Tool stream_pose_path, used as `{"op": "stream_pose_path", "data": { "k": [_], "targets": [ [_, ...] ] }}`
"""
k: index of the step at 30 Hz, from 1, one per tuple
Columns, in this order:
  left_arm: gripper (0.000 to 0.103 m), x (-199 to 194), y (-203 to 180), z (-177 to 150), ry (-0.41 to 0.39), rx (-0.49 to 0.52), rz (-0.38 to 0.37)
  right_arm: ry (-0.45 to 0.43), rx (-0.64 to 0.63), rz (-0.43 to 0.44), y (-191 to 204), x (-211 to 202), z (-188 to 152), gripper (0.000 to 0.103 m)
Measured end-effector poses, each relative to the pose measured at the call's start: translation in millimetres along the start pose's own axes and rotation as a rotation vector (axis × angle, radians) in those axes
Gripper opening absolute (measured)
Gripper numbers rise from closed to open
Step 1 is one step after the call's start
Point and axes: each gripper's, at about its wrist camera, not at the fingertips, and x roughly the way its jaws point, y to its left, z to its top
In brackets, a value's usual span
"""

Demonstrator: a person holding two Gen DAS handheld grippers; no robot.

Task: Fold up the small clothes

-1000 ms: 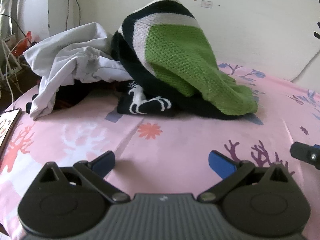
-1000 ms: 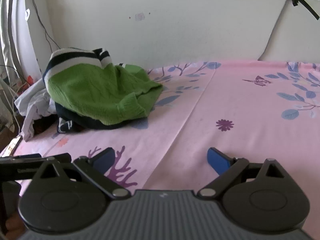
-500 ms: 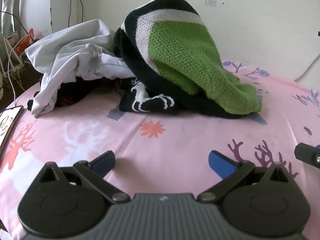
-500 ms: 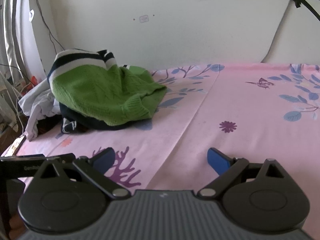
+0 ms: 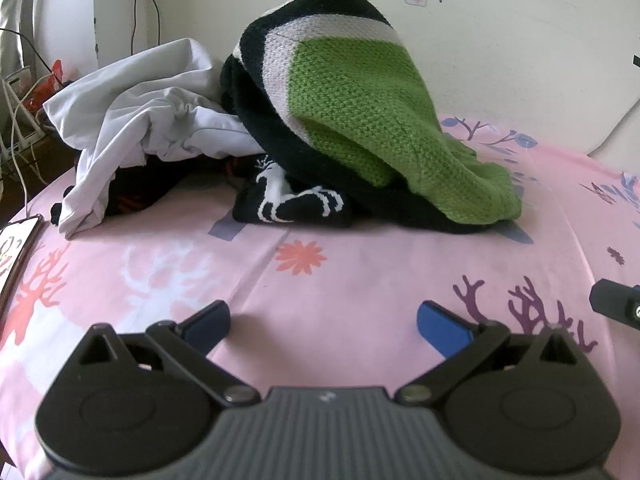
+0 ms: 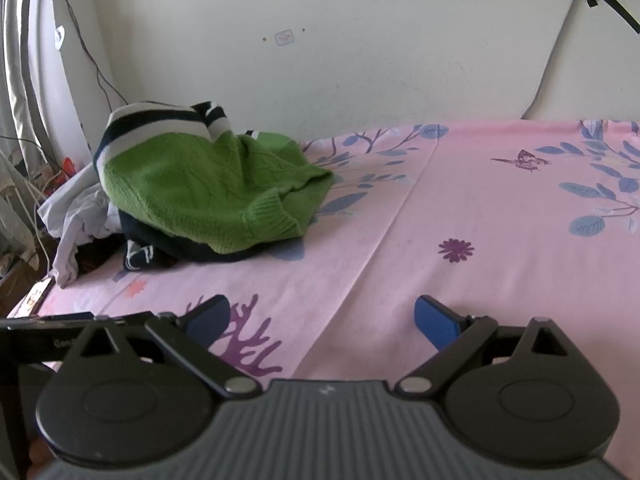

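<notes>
A heap of small clothes lies on a pink printed bedsheet (image 5: 360, 272). On top is a green knit sweater (image 5: 360, 116) with white and dark stripes, over a dark garment with a white deer pattern (image 5: 296, 204). A crumpled white garment (image 5: 152, 120) lies to its left. My left gripper (image 5: 324, 322) is open just above the sheet, short of the heap, nothing between its blue pads. In the right wrist view the green sweater (image 6: 208, 188) sits far left, and my right gripper (image 6: 322, 320) is open over bare sheet (image 6: 460, 208), holding nothing.
A phone (image 5: 16, 248) lies at the bed's left edge. Cables and clutter (image 5: 24, 96) sit beyond that edge by a curtain. A pale wall (image 6: 360, 40) backs the bed. The other gripper's dark body (image 5: 618, 304) shows at the left view's right edge.
Both grippers have moved a little closer to the clothes heap, which looks larger now. Both stay open. The clothes have not moved.
</notes>
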Motion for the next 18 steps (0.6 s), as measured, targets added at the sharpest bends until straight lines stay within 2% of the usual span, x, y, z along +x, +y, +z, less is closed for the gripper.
{"op": "stream_pose_path", "data": {
  "k": [18],
  "targets": [
    [0.103,-4.6,7.5,-0.6,-0.019,-0.047,-0.036,-0.004,0.002,0.0,-0.4,-0.6,0.5,0.089]
  ]
}}
